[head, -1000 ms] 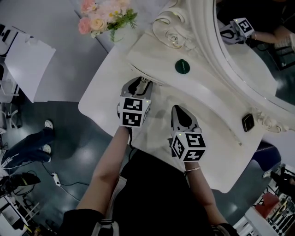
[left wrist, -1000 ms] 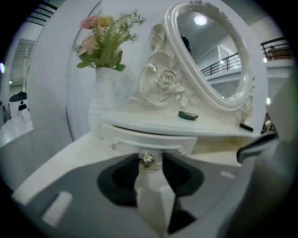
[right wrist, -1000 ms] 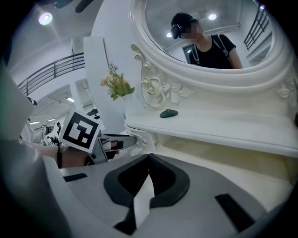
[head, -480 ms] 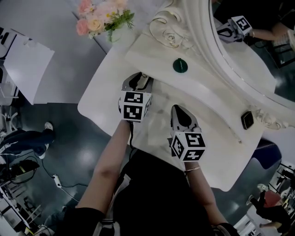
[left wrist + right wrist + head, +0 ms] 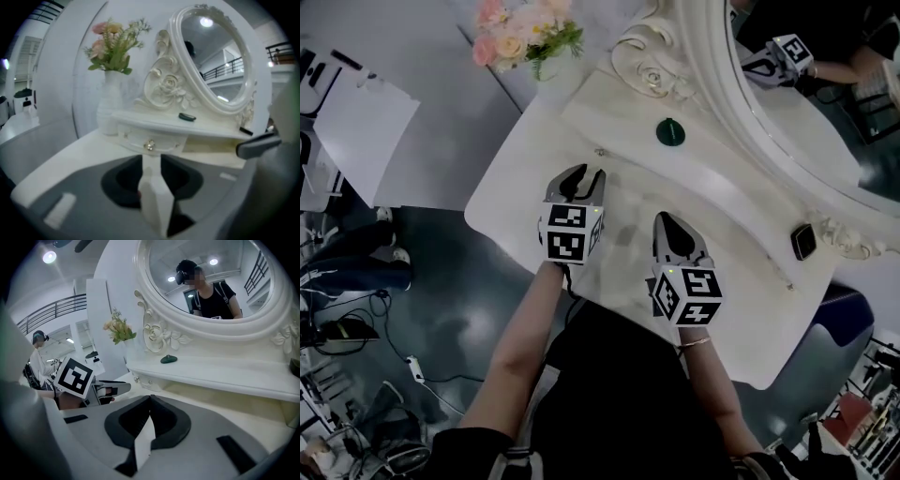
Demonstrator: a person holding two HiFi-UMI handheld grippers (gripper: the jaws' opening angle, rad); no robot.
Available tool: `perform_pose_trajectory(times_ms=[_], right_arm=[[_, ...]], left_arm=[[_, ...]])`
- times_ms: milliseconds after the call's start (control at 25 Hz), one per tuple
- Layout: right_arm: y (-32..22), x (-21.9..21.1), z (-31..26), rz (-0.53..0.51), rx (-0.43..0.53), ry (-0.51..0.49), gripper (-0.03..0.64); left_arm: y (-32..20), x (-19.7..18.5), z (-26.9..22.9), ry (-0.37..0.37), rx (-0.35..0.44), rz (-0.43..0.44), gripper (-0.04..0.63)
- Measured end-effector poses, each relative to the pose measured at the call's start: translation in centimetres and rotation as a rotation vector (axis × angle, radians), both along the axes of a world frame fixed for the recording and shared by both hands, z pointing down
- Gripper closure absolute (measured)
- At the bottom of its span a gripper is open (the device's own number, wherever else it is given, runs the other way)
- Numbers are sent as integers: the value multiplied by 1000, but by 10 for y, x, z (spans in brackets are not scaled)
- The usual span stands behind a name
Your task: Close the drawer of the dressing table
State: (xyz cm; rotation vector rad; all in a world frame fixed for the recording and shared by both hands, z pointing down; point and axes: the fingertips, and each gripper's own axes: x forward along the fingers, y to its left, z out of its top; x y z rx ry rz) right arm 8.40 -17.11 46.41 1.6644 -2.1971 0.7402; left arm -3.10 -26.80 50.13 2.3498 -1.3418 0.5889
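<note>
Notably, left gripper view shows the drawer front face-on under the shelf; head view doesn't. Drawer sits just ahead of left gripper, not touching; jaws closing, narrow, empty. Right gripper pinched together.

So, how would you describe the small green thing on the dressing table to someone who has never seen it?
Find the big oval mirror in its carved white frame. Just below it runs a narrow white shelf, and the green thing lies on it near the carved rose. It is small, round and dark green; the black object on that shelf sits at the other end.
</note>
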Motion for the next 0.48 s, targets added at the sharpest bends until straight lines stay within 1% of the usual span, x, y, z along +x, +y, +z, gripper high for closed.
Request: perform_pose_trajectory(times_ms=[240, 480], right_arm=[[8, 0, -5, -4, 25, 6, 614], [17, -3, -12, -12, 51, 8, 614]], left_arm=[[22, -16, -7, -21, 18, -23, 512], [45, -33, -19, -13, 36, -49, 525]])
